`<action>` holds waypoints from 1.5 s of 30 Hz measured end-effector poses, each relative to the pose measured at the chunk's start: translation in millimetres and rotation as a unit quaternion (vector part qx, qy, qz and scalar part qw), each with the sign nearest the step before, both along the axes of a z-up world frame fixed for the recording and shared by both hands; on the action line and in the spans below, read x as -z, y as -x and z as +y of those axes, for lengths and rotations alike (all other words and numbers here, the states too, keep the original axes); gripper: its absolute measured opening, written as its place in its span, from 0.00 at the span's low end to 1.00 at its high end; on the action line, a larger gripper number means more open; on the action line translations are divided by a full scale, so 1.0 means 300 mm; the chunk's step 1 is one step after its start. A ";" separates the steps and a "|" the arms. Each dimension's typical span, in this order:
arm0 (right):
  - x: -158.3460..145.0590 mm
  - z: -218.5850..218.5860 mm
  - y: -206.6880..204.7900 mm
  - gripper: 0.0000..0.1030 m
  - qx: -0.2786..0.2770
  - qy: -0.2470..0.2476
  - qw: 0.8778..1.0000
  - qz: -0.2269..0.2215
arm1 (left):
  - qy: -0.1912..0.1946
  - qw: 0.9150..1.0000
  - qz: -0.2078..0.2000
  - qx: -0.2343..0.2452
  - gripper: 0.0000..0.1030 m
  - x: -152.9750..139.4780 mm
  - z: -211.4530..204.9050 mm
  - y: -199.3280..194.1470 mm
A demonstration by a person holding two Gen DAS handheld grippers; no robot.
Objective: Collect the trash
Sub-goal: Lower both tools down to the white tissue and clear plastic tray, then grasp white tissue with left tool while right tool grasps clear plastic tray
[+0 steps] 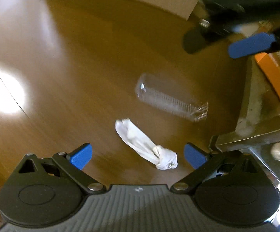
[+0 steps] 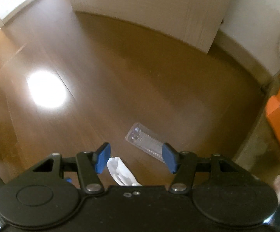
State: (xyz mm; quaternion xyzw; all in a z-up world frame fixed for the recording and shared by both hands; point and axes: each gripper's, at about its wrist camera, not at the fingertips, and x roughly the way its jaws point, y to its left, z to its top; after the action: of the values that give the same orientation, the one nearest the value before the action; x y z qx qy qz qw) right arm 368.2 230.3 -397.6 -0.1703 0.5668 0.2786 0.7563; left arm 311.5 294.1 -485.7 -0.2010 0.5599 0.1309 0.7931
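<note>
Both tongs, left (image 1: 138, 155) and right (image 2: 136, 159), hung spread and empty above the floor (image 1: 72, 77), aimed at the twisted white tissue (image 1: 145, 147) low-centre and the clear bottle (image 1: 171, 99) lying just above it (frames blurred), presumably lining up a pick.

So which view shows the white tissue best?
The left wrist view: the whole twisted white tissue lies unobstructed on the floor between the open left gripper. In the right wrist view, the right gripper body hides its near end.
</note>
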 end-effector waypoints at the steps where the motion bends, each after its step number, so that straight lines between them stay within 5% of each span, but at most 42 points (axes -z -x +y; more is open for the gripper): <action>1: 0.042 0.014 -0.007 0.56 -0.001 0.010 1.000 0.004 | 0.010 1.000 0.007 -0.006 0.99 0.033 0.004 -0.001; 8: 0.292 0.054 -0.073 0.55 -0.011 0.077 0.997 0.030 | 0.096 0.991 0.059 -0.071 0.99 0.251 0.015 0.017; 21: 0.537 0.079 -0.080 0.53 -0.129 0.170 0.977 0.003 | 0.099 0.993 0.056 -0.038 0.91 0.335 -0.057 -0.066; 29: 0.581 0.064 -0.038 0.42 -0.161 0.194 0.968 -0.014 | 0.094 0.994 0.053 -0.018 0.58 0.354 -0.077 -0.074; 31: 0.587 0.059 -0.030 0.19 -0.165 0.196 0.967 -0.011 | 0.093 0.994 0.052 -0.018 0.48 0.358 -0.077 -0.080; 34: 0.602 0.052 -0.021 0.04 -0.162 0.198 0.967 -0.010 | 0.089 0.994 0.054 -0.021 0.33 0.362 -0.075 -0.079; 45: 0.453 0.008 0.019 0.01 -0.068 0.113 0.991 0.006 | 0.093 0.993 0.048 -0.059 0.26 0.328 0.010 -0.023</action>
State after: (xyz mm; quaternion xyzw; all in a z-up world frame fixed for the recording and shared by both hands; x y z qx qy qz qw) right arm 362.6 232.6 -533.7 -0.2913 0.5864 0.2646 0.7080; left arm 318.4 297.1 -584.1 -0.3006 0.5945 0.1344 0.7336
